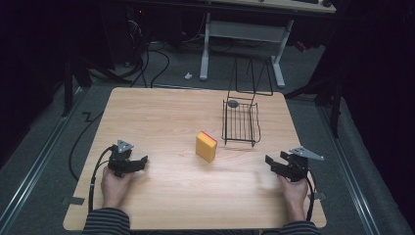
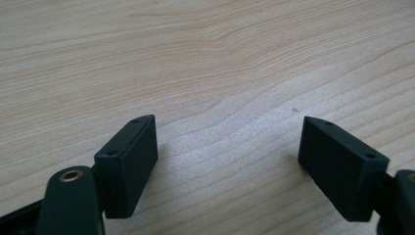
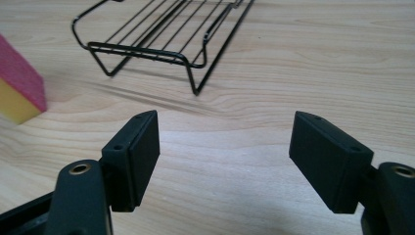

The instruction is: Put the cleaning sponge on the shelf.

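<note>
Both grippers rest low at the near bench (image 1: 161, 112) corners, apparently a neutral ready position. Left gripper (image 1: 131, 163) fingers (image 2: 128, 164) are spread and empty; right gripper (image 1: 280, 165) fingers (image 3: 133, 159) likewise. The yellow-and-pink sponge (image 1: 206, 146) stands mid-bench, just beside the black wire rack (image 1: 240, 122), well apart from both grippers.

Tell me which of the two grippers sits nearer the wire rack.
The right gripper: it rests near the table's right edge, just below the wire rack, and its own view shows the rack. The left gripper lies beyond the sponge.
</note>
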Action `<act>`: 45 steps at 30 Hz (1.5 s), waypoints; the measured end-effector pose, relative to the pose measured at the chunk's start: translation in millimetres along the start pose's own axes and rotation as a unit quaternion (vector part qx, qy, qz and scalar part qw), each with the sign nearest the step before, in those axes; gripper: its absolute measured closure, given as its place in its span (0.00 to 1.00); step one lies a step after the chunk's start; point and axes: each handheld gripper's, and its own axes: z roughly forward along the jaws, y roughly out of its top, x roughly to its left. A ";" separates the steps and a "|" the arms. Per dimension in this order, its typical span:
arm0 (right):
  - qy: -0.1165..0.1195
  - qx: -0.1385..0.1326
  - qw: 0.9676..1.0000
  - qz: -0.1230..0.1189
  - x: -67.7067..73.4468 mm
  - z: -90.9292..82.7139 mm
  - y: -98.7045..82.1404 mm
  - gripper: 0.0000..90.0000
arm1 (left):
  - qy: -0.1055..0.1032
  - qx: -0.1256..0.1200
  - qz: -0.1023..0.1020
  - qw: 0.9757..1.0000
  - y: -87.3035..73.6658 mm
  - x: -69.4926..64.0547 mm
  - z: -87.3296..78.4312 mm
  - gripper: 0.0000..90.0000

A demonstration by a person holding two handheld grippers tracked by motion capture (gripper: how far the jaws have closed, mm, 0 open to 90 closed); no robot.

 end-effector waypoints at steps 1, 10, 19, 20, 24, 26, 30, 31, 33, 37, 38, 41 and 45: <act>0.000 0.000 1.000 0.000 0.0 0.0 0.0 0.31 | 0.000 0.000 0.000 1.000 0.0 0.0 0.0 0.26; 0.011 -0.018 1.000 -0.003 7.2 -5.0 -3.0 0.31 | 0.000 0.000 0.000 1.000 0.0 -0.1 0.0 0.26; 0.022 -0.026 0.999 -0.030 22.7 -5.4 -5.5 0.32 | 0.000 0.000 0.000 1.000 0.0 -0.2 0.1 0.26; 0.024 -0.028 0.999 -0.030 23.7 -5.5 -5.8 0.32 | 0.000 0.000 0.000 1.000 0.0 -0.2 0.1 0.26; 0.030 -0.032 0.998 -0.035 29.0 -4.5 -7.7 0.32 | 0.000 0.000 0.000 1.000 0.0 -0.2 0.1 0.26; 0.030 -0.029 0.998 -0.040 31.6 -2.9 -8.4 0.32 | 0.000 0.000 0.000 1.000 0.0 -0.2 0.1 0.26; 0.034 -0.031 0.998 -0.044 36.0 -0.9 -8.8 0.31 | 0.000 0.000 0.000 1.000 0.0 -0.2 0.1 0.26; 0.034 -0.031 0.998 -0.044 36.0 -0.9 -8.8 0.31 | 0.000 0.000 0.000 1.000 0.0 -0.2 0.1 0.26; 0.039 -0.031 0.998 -0.047 39.5 0.0 -9.4 0.31 | 0.000 0.000 0.000 1.000 0.0 -0.2 0.1 0.26; 0.042 -0.030 0.997 -0.062 46.9 2.4 -11.1 0.31 | 0.000 0.000 0.000 1.000 0.0 -0.1 0.0 0.26; 0.043 -0.031 0.997 -0.062 47.6 2.4 -11.2 0.31 | 0.000 0.000 0.000 1.000 0.0 -0.2 0.0 0.26; 0.048 -0.033 0.997 -0.060 49.5 1.9 -11.4 0.31 | 0.000 0.000 0.000 1.000 0.0 -0.2 0.1 0.26; 0.057 -0.035 0.996 -0.066 55.2 3.6 -11.7 0.31 | 0.000 0.000 0.000 1.000 0.0 -0.2 0.0 0.26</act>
